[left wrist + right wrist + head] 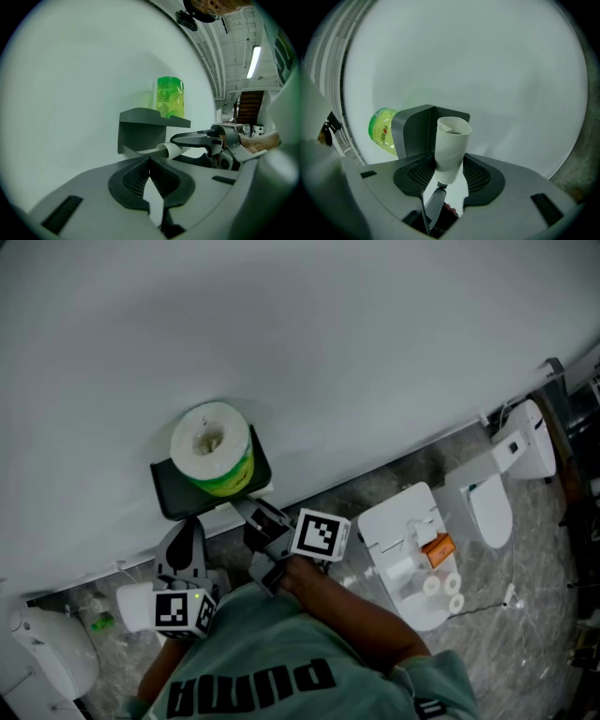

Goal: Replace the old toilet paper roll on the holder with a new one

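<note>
Right gripper view: right gripper (449, 169) clamps a bare pale cardboard tube (451, 140), rim seemingly dented; left gripper (150, 161) closed.

The person is wearing a grey-green T-shirt (281, 643) with bold black lettering across it and a dark band edging the short sleeve (427, 699). The left gripper (187, 529) and right gripper (248, 509) are showing pale grey bodies and dark mesh-textured fingers (135, 180), each carrying a white cube (319, 534) with black square markers.
</note>
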### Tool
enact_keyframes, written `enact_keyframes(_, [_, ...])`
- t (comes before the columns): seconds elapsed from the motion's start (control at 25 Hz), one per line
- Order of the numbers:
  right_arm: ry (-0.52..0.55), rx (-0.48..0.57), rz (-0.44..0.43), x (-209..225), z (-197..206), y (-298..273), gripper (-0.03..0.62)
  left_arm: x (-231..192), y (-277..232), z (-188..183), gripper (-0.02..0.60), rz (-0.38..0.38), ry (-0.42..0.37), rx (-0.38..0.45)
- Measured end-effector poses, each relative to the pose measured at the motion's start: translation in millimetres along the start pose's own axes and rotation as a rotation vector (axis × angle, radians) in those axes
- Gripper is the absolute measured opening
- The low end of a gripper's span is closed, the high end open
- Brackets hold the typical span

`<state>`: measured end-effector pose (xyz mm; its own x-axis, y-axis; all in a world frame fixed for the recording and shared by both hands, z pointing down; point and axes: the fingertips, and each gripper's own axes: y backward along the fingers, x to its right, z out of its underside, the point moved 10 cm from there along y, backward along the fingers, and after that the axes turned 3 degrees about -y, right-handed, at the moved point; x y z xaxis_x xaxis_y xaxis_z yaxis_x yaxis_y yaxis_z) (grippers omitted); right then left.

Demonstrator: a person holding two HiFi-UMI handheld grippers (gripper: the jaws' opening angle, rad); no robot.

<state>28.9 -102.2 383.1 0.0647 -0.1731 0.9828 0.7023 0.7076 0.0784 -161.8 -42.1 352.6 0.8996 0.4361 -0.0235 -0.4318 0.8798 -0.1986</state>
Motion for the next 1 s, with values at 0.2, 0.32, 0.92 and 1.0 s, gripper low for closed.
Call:
enact_keyframes(0.2, [-0.001, -0.011, 0.0, 1, -10, 3, 0.19, 6, -2, 2, 0.005, -0.031, 0.007, -0.013])
enact_keyframes(0.32, [0.001, -0.007, 0.009, 3, -17, 8, 0.19, 12, -2, 3, 0.005, -0.033, -0.002, -0.031])
enact_keyframes(0.92, [0.018, 0.119, 0.027, 11, -62, 50, 0.19, 49, -23, 1, 0.005, 0.016, -0.026, -0.037])
enact_keyframes(1.0, [0.028, 0.137, 0.028, 10, -67, 57, 0.19, 54, -26, 1, 0.005, 0.027, -0.03, -0.044])
